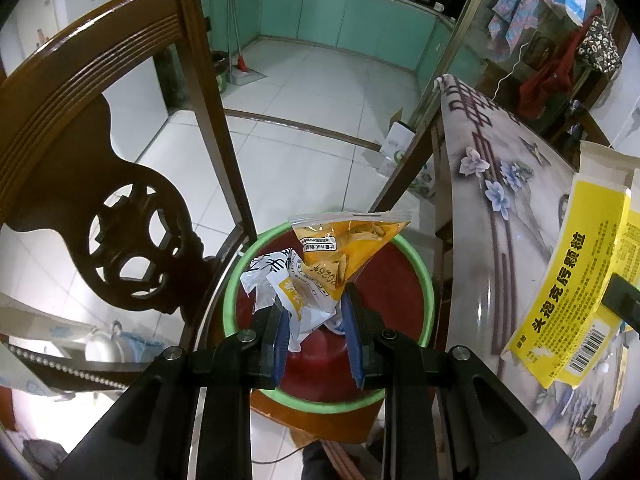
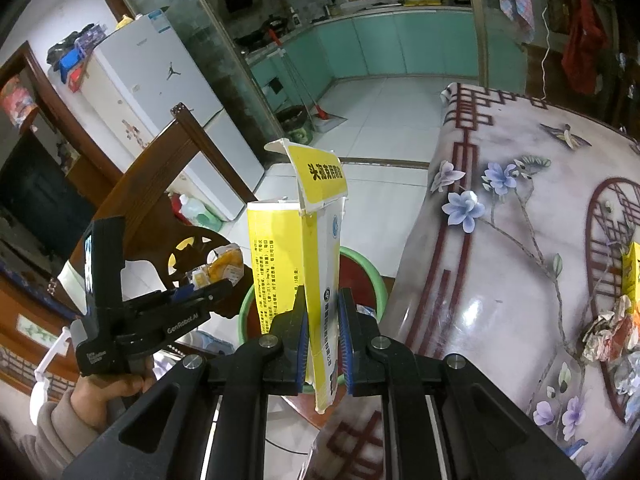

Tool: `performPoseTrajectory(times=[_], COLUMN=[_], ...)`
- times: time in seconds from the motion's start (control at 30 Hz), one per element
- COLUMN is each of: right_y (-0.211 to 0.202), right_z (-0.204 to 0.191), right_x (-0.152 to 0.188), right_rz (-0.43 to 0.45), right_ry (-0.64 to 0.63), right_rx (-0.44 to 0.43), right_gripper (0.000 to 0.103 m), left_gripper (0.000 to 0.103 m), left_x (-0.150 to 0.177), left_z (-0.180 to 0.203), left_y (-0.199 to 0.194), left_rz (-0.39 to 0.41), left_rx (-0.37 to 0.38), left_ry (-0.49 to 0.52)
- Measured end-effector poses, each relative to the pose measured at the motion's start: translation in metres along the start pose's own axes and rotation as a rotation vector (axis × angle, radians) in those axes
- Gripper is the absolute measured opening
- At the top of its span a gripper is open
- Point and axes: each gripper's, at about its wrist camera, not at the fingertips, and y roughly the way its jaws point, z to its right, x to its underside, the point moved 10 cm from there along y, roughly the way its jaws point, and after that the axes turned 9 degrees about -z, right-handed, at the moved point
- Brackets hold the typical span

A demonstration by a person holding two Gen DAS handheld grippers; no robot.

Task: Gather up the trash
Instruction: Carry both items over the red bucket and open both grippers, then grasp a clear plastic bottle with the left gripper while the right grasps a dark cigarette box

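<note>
Trash held above the green-rimmed bin [image 1: 424,280]
Left gripper [image 1: 318,344] clamps snack wrappers [image 1: 320,276] over it; right gripper [image 2: 324,340] pinches yellow carton [image 2: 296,248] beside it.

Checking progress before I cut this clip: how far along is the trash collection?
Done: nothing shows inside the bin yet; its red inside looks bare. In hand: the left gripper is shut on snack wrappers above the bin, and the right gripper is shut on a flattened yellow box near it. Left: drop both, then fetch the crumpled wrappers and a small yellow box lying on the table.
</note>
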Motion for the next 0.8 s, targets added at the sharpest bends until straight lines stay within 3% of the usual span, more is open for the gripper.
performPoseTrajectory(times=[0.2, 0.27, 0.3, 0.33, 0.4, 0.5, 0.67, 0.8], right_y=[0.003, 0.004, 0.005, 0.005, 0.006, 0.0, -0.013, -0.033], right_z=[0.002, 0.002, 0.001, 0.0, -0.001, -0.003, 0.0, 0.022], right_x=[-0.002, -0.004, -0.005, -0.005, -0.006, -0.009, -0.007, 0.005], right_rz=[0.006, 0.009, 0.01, 0.01, 0.014, 0.051, 0.071, 0.094], right_ry=[0.006, 0.001, -0.007, -0.013, -0.023, -0.022, -0.012, 0.043], right_rx=[0.0, -0.001, -0.001, 0.001, 0.013, 0.012, 0.005, 0.013], right_gripper=[0.011, 0.013, 0.017, 0.019, 0.037, 0.052, 0.053, 0.053], left_gripper=[0.03, 0.049, 0.066, 0.07, 0.071, 0.073, 0.074, 0.074], left_x=[-0.006, -0.011, -0.013, -0.017, -0.021, -0.022, -0.009, 0.009], left_z=[-0.002, -0.003, -0.003, -0.004, -0.003, -0.001, 0.013, 0.042], left_y=[0.0, -0.002, -0.005, -0.01, -0.017, -0.024, -0.035, -0.039], left_rz=[0.003, 0.013, 0.025, 0.046, 0.068, 0.082, 0.083, 0.076], left_rx=[0.001, -0.007, -0.01, -0.009, -0.01, -0.016, 0.008, 0.026], left_ry=[-0.007, -0.013, -0.018, -0.023, -0.025, -0.022, -0.011, 0.059])
